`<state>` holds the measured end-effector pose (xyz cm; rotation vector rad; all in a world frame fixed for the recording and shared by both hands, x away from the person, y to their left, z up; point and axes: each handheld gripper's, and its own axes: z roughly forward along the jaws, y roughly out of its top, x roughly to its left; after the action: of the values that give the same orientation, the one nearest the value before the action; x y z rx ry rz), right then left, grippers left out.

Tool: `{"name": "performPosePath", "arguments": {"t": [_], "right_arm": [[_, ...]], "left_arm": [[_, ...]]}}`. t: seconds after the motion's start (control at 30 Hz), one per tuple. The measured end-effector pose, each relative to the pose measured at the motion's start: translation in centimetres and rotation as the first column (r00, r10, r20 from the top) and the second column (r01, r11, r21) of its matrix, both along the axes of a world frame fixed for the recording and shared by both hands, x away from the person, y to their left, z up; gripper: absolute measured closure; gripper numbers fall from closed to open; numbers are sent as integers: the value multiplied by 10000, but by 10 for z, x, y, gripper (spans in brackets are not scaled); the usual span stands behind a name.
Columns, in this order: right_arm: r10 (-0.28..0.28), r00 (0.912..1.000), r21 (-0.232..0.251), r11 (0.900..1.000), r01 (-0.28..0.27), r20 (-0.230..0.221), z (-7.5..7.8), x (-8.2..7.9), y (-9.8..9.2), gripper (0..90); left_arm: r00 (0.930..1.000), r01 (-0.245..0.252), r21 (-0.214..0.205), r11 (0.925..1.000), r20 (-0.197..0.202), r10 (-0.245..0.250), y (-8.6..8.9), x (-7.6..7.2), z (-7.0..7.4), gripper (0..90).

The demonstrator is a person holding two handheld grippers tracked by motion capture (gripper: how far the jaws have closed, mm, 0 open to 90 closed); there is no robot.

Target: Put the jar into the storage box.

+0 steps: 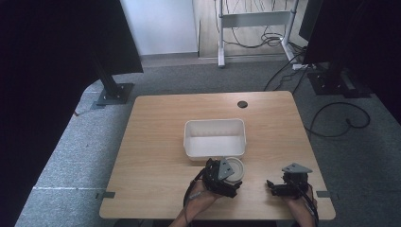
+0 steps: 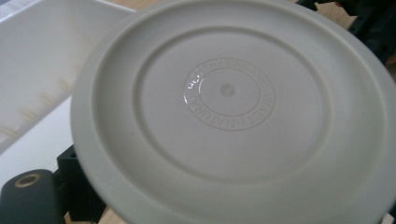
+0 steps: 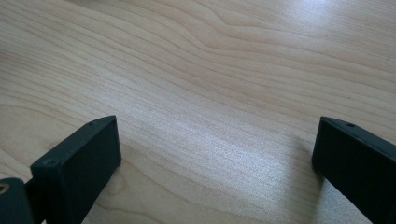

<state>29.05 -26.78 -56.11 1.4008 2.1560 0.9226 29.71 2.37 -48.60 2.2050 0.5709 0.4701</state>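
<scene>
A pale grey round plate [image 1: 235, 169] is held just in front of the white rectangular tub [image 1: 215, 137], near the table's front edge. My left gripper [image 1: 226, 176] is shut on its rim. In the left gripper view the plate's underside [image 2: 229, 93] faces the camera, tilted, with raised lettering ringed around its centre; one black finger [image 2: 74, 179] shows at its lower left edge and the other is hidden behind it. My right gripper [image 1: 272, 185] rests low over bare wood at the front right, open, its gap [image 3: 215, 154] holding nothing.
The wooden table [image 1: 156, 142] has a black cable hole [image 1: 242, 104] near its far edge. The tub's inside [image 2: 37, 70] looks bare. Beyond the table are grey carpet, black stands, cables and a desk frame.
</scene>
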Motion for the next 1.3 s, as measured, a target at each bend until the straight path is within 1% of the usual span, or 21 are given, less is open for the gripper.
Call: {"name": "performPosePath", "arguments": {"t": [0.47, 0.73, 1.3], "right_arm": [[3, 10000, -3, 10000, -3, 4, 0, 0, 0, 8], [2, 10000, -3, 10000, -2, 3, 0, 0, 0, 8], [0, 10000, 0, 10000, 0, 1, 0, 0, 0, 8]], "left_arm": [[9984, -550, 130, 9984, 165, 548, 14, 21, 3, 102], [9964, -843, -37, 9964, 22, 843, 23, 35, 6, 102], [9904, -1380, 62, 9904, 70, 1380, 31, 55, 6, 102]]}}
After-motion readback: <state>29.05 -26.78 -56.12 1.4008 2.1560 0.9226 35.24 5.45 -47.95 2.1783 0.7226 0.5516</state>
